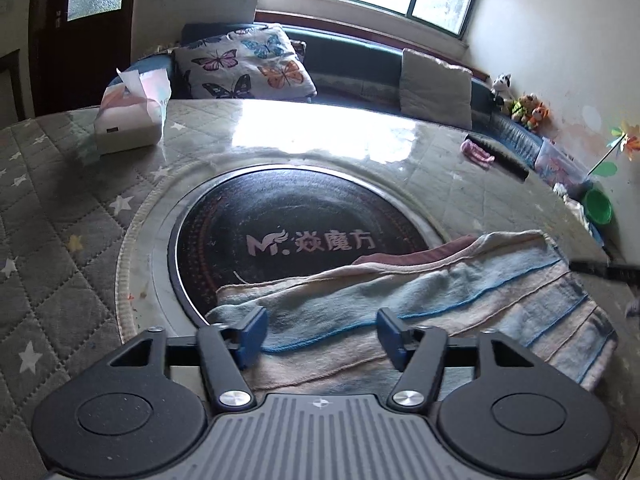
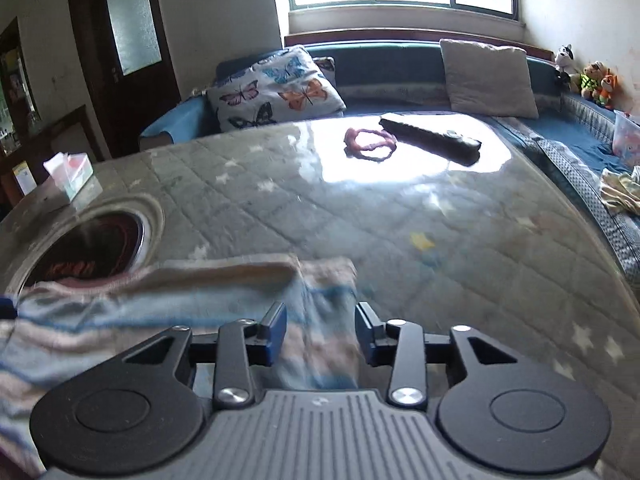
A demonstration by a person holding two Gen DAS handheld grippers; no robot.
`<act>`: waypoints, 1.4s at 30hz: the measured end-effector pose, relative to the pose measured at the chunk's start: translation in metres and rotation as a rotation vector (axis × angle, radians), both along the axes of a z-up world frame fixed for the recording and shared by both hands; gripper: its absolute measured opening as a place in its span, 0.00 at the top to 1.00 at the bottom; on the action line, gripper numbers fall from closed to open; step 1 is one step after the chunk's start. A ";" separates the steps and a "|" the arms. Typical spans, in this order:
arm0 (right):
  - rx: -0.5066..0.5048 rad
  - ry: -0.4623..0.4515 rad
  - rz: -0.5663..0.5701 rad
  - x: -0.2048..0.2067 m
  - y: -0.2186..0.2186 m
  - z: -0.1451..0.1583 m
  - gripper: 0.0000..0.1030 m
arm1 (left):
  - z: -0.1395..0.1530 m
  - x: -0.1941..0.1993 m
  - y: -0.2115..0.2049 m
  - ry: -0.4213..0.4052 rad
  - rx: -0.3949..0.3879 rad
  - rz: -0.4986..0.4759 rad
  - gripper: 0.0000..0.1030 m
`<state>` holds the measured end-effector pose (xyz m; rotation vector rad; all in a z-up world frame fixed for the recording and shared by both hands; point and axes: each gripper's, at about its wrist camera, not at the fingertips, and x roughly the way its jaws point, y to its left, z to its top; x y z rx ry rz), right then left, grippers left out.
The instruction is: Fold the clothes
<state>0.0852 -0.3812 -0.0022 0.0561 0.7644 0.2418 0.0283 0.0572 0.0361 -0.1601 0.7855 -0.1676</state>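
Note:
A striped cloth [image 1: 420, 304] in pale blue, cream and pink lies folded on the table, partly over the black round heater plate [image 1: 288, 236]. My left gripper [image 1: 322, 334] stands open over the cloth's near left edge, its blue pads apart and the cloth between and below them. In the right wrist view the same cloth [image 2: 160, 312] spreads to the left, blurred. My right gripper [image 2: 320, 328] is open above its right end, the cloth's edge showing between the fingers. The cloth's near edge is hidden behind both gripper bodies.
The table [image 2: 440, 248] has a quilted star-pattern cover under glass. On it sit a tissue box [image 1: 128, 120], a pink hair band [image 2: 370, 142] and a black remote [image 2: 430, 134]. A sofa with a butterfly cushion [image 1: 248, 64] runs behind; a green bowl [image 1: 598, 206] sits right.

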 end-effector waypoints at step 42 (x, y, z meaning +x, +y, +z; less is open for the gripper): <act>0.017 -0.053 0.380 -0.065 0.195 0.086 0.97 | -0.008 -0.091 0.038 -0.090 0.034 0.097 0.06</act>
